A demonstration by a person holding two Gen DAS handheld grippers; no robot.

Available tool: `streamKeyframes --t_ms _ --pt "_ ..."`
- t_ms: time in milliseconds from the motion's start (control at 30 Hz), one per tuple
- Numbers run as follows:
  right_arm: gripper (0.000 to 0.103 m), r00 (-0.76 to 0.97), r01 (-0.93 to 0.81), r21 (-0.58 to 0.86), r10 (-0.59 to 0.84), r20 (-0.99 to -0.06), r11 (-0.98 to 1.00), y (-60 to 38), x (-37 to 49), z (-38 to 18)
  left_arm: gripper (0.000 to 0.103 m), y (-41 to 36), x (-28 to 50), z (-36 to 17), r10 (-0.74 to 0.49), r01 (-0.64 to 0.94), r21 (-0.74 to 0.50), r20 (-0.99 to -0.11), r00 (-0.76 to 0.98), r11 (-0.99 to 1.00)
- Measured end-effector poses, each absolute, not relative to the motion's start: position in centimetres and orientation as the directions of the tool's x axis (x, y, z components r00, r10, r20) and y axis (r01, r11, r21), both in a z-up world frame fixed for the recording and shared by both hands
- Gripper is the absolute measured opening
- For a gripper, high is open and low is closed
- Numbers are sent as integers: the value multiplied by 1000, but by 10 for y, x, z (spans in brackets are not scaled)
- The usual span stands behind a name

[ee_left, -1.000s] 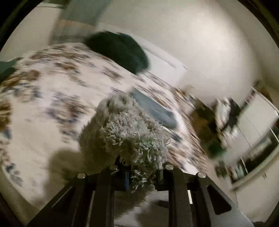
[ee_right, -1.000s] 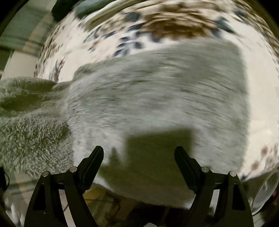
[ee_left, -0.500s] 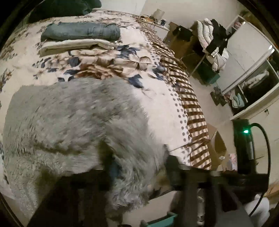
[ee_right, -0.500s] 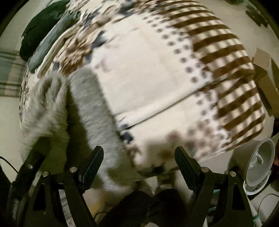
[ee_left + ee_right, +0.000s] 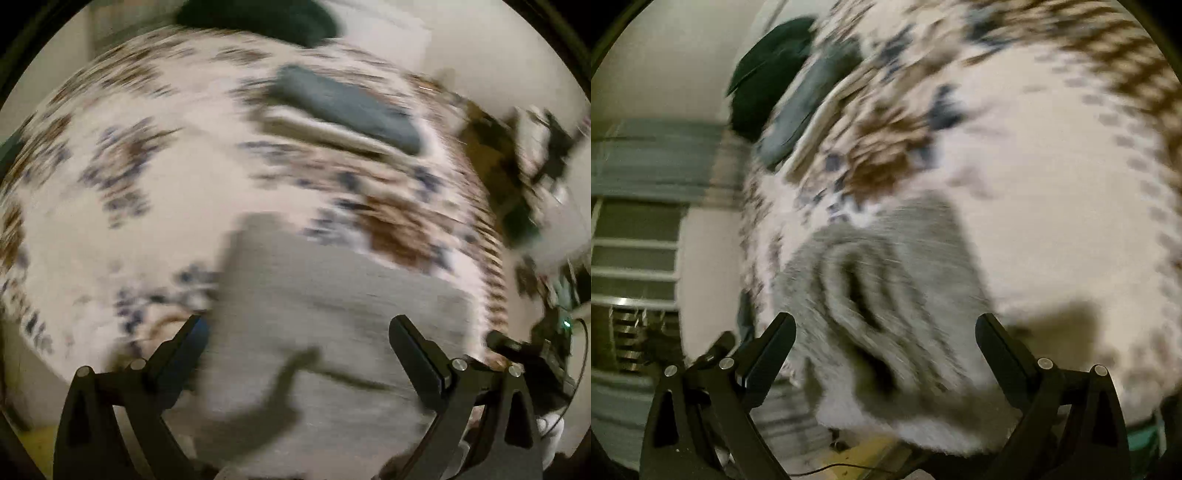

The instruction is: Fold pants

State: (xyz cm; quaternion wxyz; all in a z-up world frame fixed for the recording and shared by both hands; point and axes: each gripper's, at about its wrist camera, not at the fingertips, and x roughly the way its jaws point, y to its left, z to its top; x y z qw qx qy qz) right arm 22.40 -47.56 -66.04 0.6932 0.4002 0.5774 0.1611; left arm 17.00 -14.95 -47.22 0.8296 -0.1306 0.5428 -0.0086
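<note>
The grey fluffy pants [image 5: 332,306] lie folded on the flowered bedspread [image 5: 155,221] near the bed's front edge. My left gripper [image 5: 297,332] hovers over them, its jaws opening wide, with the cloth lying below and nothing pressed between the pads. In the right wrist view the pants [image 5: 886,302] show a rolled, doubled edge. My right gripper [image 5: 884,330] hangs above that edge, its jaws opening too, not gripping the cloth. Both views are blurred by motion.
Folded blue jeans [image 5: 351,107] lie on a folded cream garment [image 5: 325,133] at the bed's far side, with a dark green heap [image 5: 258,14] behind them. A cluttered room corner [image 5: 528,158] lies beyond the bed's striped right border. A window with curtain [image 5: 639,229] shows at left.
My left gripper let go of the fluffy pants and opened wide; the pants dropped flat onto the bed. The right gripper swung back from the bed's striped border to over the pants.
</note>
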Motion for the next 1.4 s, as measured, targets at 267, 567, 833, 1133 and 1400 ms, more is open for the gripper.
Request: streamKeyframes --t_ms 267,567,833,1133,1400 --pt "31 214 194 686 652 -727 701 -435 246 -657 100 -119 186 -507 -61 -149 -127 -922 382 981" --pt "41 221 370 550 505 -835 749 -513 205 -633 100 -177 226 -533 -165 3 -172 -937 307 985" --pt "88 175 496 624 635 -752 603 -537 152 -678 100 -186 236 -547 -183 12 -188 -940 289 982" --pt "49 -71 576 531 685 -725 622 -500 111 -758 102 -181 237 -556 -215 -25 -231 -938 272 973" --pt "76 72 374 636 663 -745 675 -525 148 -672 102 -174 235 -541 -240 -32 -259 -929 281 965"
